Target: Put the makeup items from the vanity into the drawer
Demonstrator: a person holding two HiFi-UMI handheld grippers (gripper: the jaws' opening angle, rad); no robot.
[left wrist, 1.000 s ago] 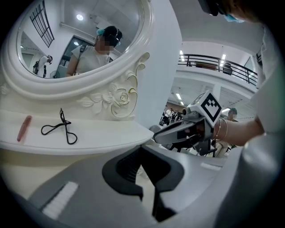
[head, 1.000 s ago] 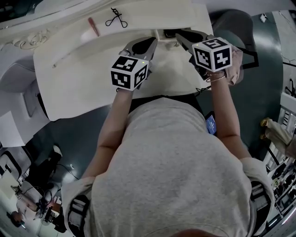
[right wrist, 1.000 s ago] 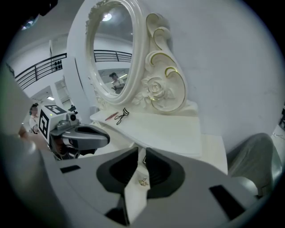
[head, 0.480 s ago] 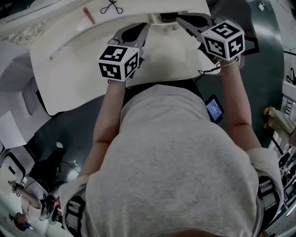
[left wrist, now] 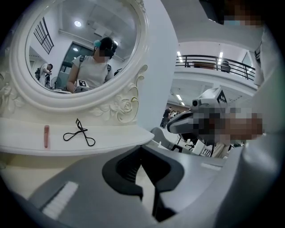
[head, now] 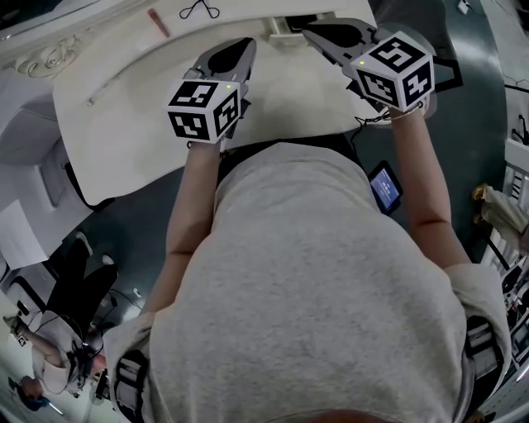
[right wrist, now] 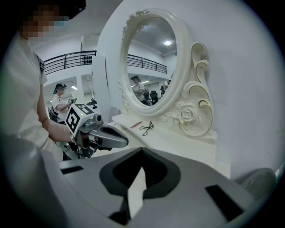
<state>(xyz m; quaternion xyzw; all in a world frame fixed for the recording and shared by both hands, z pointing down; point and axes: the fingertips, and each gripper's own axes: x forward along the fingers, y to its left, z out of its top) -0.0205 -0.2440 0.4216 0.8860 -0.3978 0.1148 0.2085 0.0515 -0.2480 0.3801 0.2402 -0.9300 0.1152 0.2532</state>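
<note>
A black eyelash curler (head: pixel 198 10) (left wrist: pixel 79 133) (right wrist: pixel 147 128) and a pink tube (head: pixel 157 23) (left wrist: pixel 46 136) (right wrist: pixel 136 124) lie on the raised back shelf of the white vanity (head: pixel 124 124), under the oval mirror (left wrist: pixel 84 49) (right wrist: pixel 149 62). My left gripper (head: pixel 244 43) (left wrist: pixel 147 187) hovers over the vanity top, short of the shelf, shut and empty. My right gripper (head: pixel 307 31) (right wrist: pixel 136 187) hangs beside it at the vanity's right end, shut with nothing between its jaws. A dark object (head: pixel 289 23) sits between the two tips; I cannot tell what it is.
A thin stick (head: pixel 107 87) lies on the vanity's left part. The mirror's carved frame (right wrist: pixel 191 111) rises behind the shelf. A small device with a lit screen (head: pixel 386 186) hangs at the person's right side. Dark floor surrounds the vanity; other people stand in the background.
Both grippers have shifted a little farther over the vanity, toward the shelf, and the head view has tilted. The items on the shelf have not moved.
</note>
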